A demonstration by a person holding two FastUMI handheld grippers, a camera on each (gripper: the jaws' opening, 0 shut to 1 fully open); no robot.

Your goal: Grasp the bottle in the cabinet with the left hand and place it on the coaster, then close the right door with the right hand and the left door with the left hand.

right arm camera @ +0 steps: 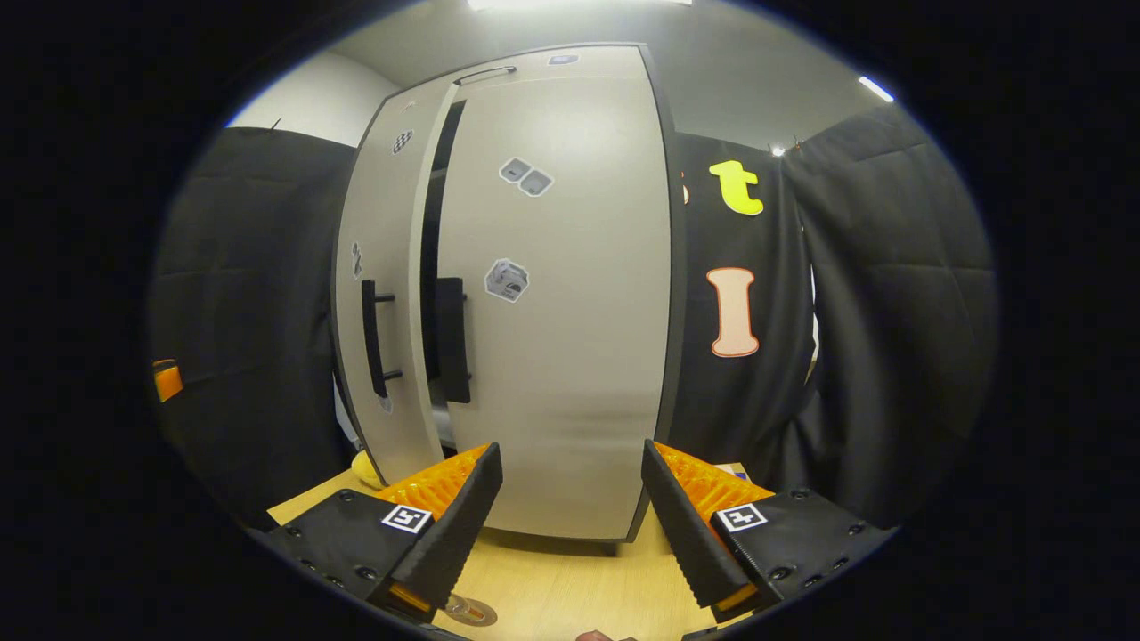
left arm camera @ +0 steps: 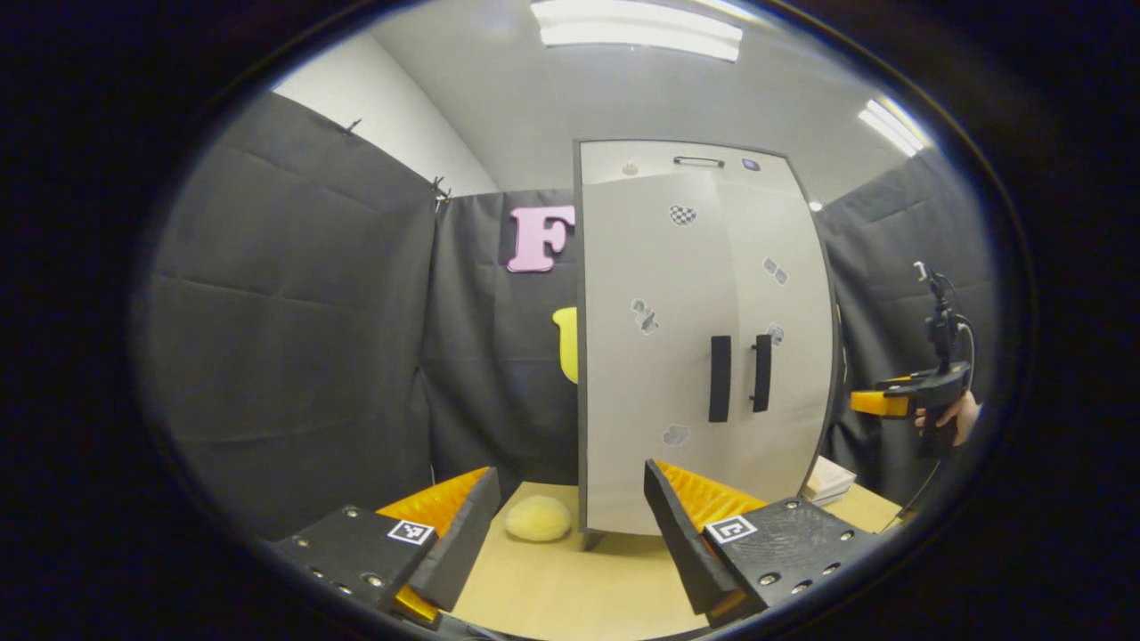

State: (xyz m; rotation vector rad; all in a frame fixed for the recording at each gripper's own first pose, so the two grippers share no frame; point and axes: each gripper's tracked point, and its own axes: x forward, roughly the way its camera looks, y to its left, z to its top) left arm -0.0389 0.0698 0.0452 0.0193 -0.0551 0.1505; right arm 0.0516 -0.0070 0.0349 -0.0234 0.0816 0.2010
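Observation:
The white cabinet [left arm camera: 659, 294] stands on the wooden table [left arm camera: 570, 588], its two black handles [left arm camera: 720, 378] side by side. In the right gripper view the left door [right arm camera: 378, 267] stands slightly ajar, with a dark gap beside the right door [right arm camera: 561, 312], which lies flat against the cabinet front. My left gripper [left arm camera: 570, 472] is open and empty, held back from the left door. My right gripper [right arm camera: 570, 450] is also open and empty, close in front of the right door. A small round disc, perhaps the coaster [right arm camera: 469, 611], lies on the table below its left finger.
A yellow fluffy ball [left arm camera: 538, 518] lies on the table by the cabinet's left foot. A white stack of boxes [left arm camera: 828, 481] sits at the cabinet's right. A hand [left arm camera: 957, 418] holds the right gripper [left arm camera: 891, 402] off to the right. Black cloth walls close in the booth.

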